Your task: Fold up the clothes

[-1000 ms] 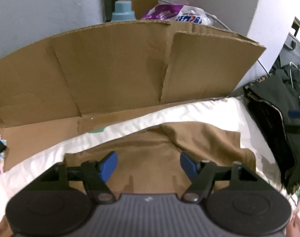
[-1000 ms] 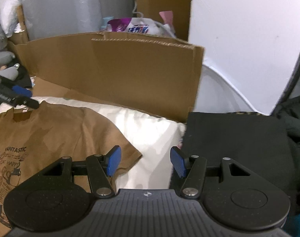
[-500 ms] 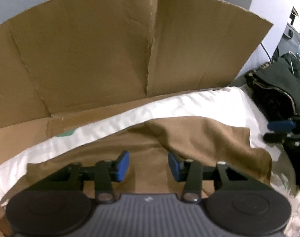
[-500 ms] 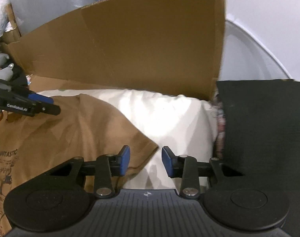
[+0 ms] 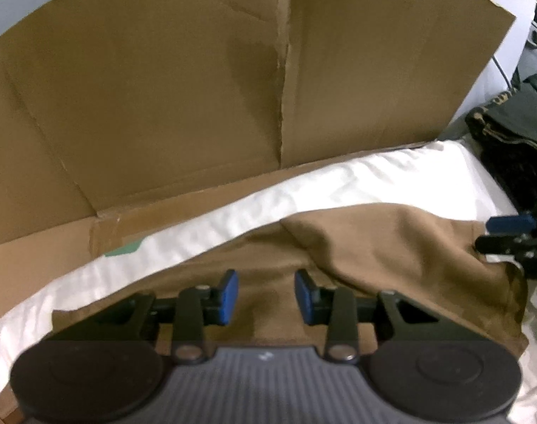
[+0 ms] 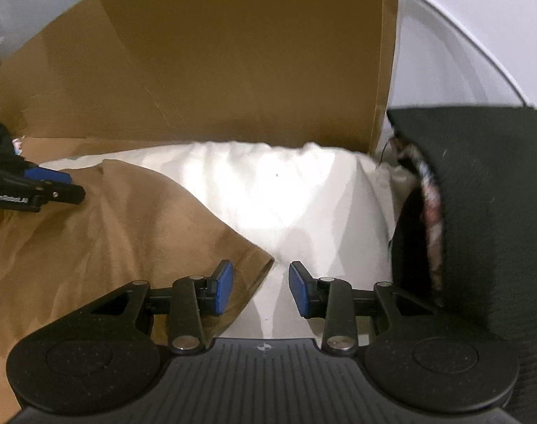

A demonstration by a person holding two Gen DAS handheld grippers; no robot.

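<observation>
A brown T-shirt point(image 5: 374, 240) lies spread on a white sheet point(image 5: 339, 183). My left gripper point(image 5: 266, 293) hovers low over its upper edge. Its jaws are closing, with brown cloth under the gap and the blue pads apart from it. In the right wrist view the shirt point(image 6: 127, 219) shows a dark print at the far left. My right gripper point(image 6: 258, 288) is open over the sleeve's corner, whose hem runs through the gap untouched. Each gripper shows in the other's view: the right gripper point(image 5: 494, 235) at the sleeve, the left gripper point(image 6: 65, 185) by the collar side.
A tall folded cardboard sheet point(image 5: 162, 88) stands close behind the white sheet point(image 6: 286, 194). Dark clothes point(image 5: 515, 141) are piled to the right, and a black fabric point(image 6: 480, 194) with a patterned edge lies beside the right gripper. A white wall is behind.
Both grippers have sunk toward the shirt and come closer to the cardboard. Both pairs of jaws have narrowed from wide open. The right gripper now stands over the sleeve corner.
</observation>
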